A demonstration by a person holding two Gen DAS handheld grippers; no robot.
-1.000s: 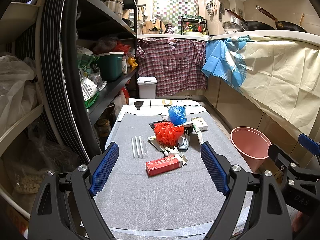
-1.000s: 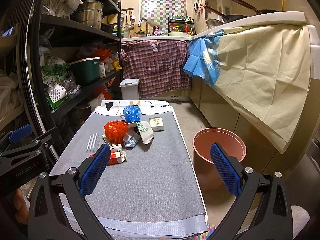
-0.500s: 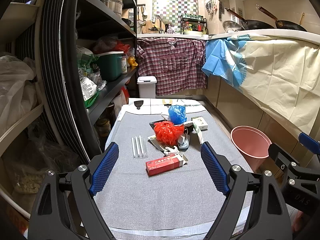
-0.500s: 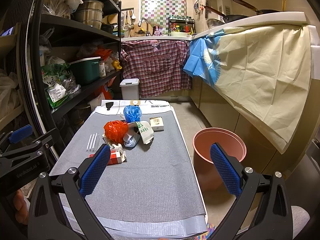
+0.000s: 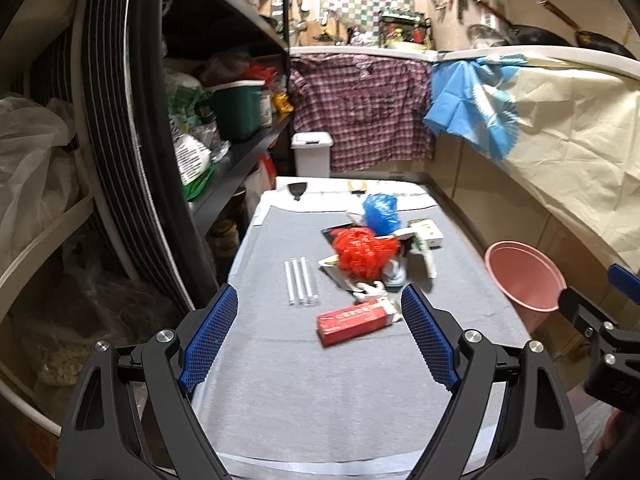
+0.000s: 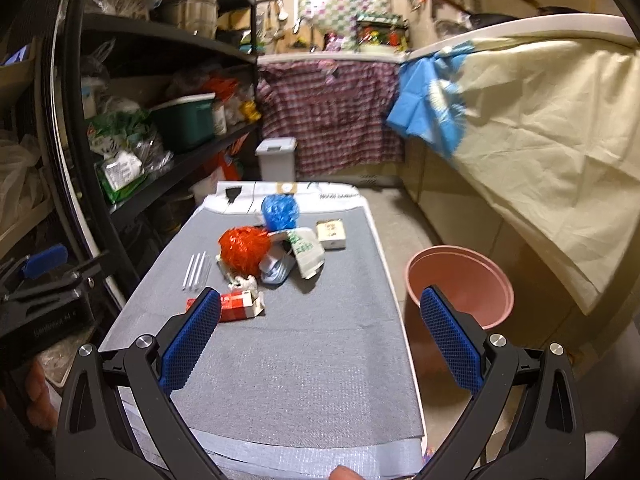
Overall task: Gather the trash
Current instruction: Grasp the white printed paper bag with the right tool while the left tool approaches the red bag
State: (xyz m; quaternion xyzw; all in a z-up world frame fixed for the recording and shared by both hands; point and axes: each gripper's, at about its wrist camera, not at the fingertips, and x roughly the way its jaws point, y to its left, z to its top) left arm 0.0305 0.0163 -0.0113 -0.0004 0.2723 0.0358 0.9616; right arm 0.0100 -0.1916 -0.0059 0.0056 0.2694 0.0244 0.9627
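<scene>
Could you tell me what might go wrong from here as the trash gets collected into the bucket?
The pink bucket stands on the floor beside the table, not under it, so a piece released early could land on the floor. The trash is heaped: lifting the red mesh ball may drag neighbouring wrappers. The thin straws lie flat and may slip from open fingers.

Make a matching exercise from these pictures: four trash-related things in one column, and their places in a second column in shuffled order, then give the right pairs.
Things:
1. red box
2. blue bag
3. pink bucket
4. clear straws

Places:
A. on the floor, to the right of the table
B. far end of the trash pile
C. nearest piece of the pile to the grippers
D. left of the pile, lying side by side on the grey mat

Pairs: 1-C, 2-B, 3-A, 4-D
</scene>
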